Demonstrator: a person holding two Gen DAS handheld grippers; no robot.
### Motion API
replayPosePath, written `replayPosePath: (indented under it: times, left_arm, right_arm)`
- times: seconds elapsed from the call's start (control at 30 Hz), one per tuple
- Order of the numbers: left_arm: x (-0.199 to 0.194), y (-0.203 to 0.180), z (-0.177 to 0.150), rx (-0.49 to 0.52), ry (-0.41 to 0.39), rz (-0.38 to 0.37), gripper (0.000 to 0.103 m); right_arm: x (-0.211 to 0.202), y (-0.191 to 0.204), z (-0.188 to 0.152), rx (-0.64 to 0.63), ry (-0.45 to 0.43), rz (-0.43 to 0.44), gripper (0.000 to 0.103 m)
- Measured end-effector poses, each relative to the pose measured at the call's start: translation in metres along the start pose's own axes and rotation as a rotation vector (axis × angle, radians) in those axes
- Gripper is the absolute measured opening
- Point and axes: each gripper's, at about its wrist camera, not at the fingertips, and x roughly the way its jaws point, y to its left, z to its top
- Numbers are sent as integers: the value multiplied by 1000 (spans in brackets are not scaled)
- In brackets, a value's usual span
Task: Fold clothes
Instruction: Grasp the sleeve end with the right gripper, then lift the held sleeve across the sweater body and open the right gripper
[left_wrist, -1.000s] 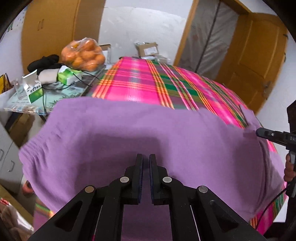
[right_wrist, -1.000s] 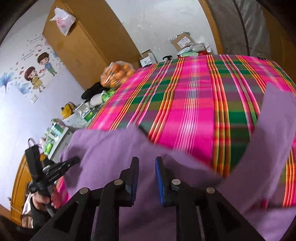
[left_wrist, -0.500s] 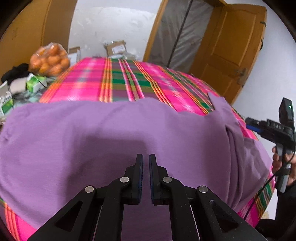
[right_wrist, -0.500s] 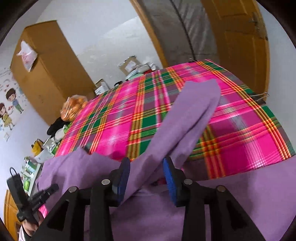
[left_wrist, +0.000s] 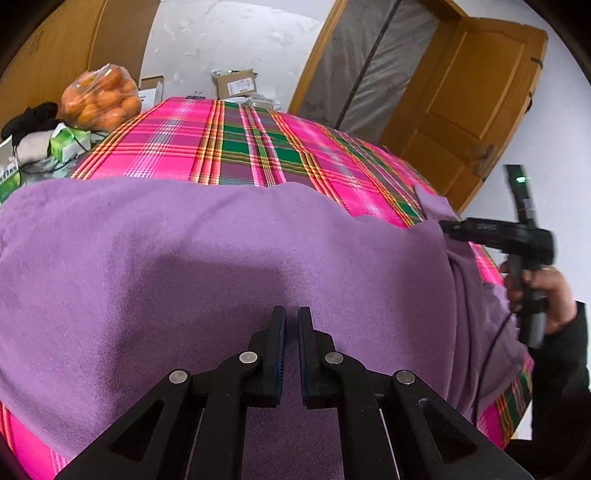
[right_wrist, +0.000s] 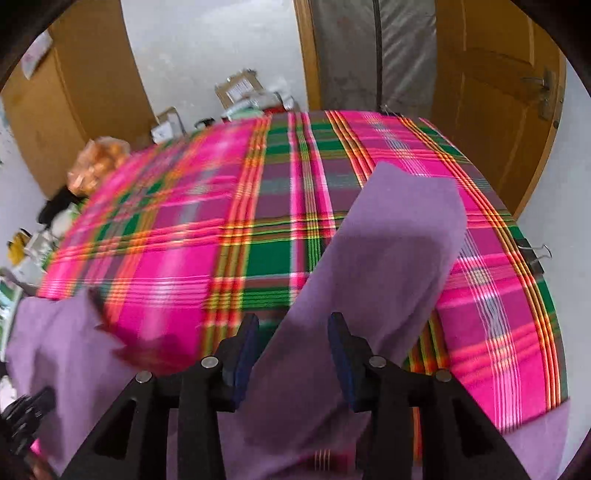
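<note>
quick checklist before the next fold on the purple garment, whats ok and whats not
1. Left gripper shut: ok; whether it pinches cloth, cannot tell.
2. Right gripper released: ok, its jaws stand apart with the purple strip loose between them.
3. Purple garment lying smooth on the plaid cloth: ok in the middle, not ok at its bunched right edge.
4. Plaid cloth beyond the garment bare for the fold: ok.
5. Bag of oranges away from the garment: ok.
</note>
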Motion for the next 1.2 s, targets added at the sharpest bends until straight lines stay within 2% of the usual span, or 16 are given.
replayPosePath:
  times: [0.13,0.2,0.23,0.27,0.3,0.43,0.5,0.73,0.87,1.03,1.13,1.2]
  left_arm:
    - [0,0,0,-4,1,-6,6]
    - [0,2,0,-10,1,-12,6]
    - [1,2,0,-12,1,-15,6]
    - [1,3,0,-14,1,-18,6]
    - [1,3,0,-16,1,-20,6]
    - [2,5,1,-25,0,-28,6]
    - [1,5,1,-25,0,-28,6]
    - [1,4,0,-22,-1,-25,6]
    - [1,3,0,-13,-1,-15,6]
    - [0,-2,0,21,1,12,6]
    - [0,-9,0,58,1,46,6]
    - [-1,-14,-1,67,4,43,6]
  right_arm:
    - [16,5,5,-35,17,-69,40]
    - [16,9,4,-65,14,-78,35]
    - [15,12,4,-80,11,-81,30]
    - [15,13,4,-89,9,-83,14]
    - [15,12,5,-86,9,-85,3]
    - [3,-4,4,-31,-25,-13,3]
    - [-13,-15,2,4,-72,39,3]
    - [-115,-56,-23,126,-299,166,3]
    - [-161,-78,-53,190,-383,215,3]
    - [-193,-106,-95,277,-416,214,3]
    - [-199,-119,-123,323,-395,203,3]
    - [-192,-128,-140,352,-354,189,3]
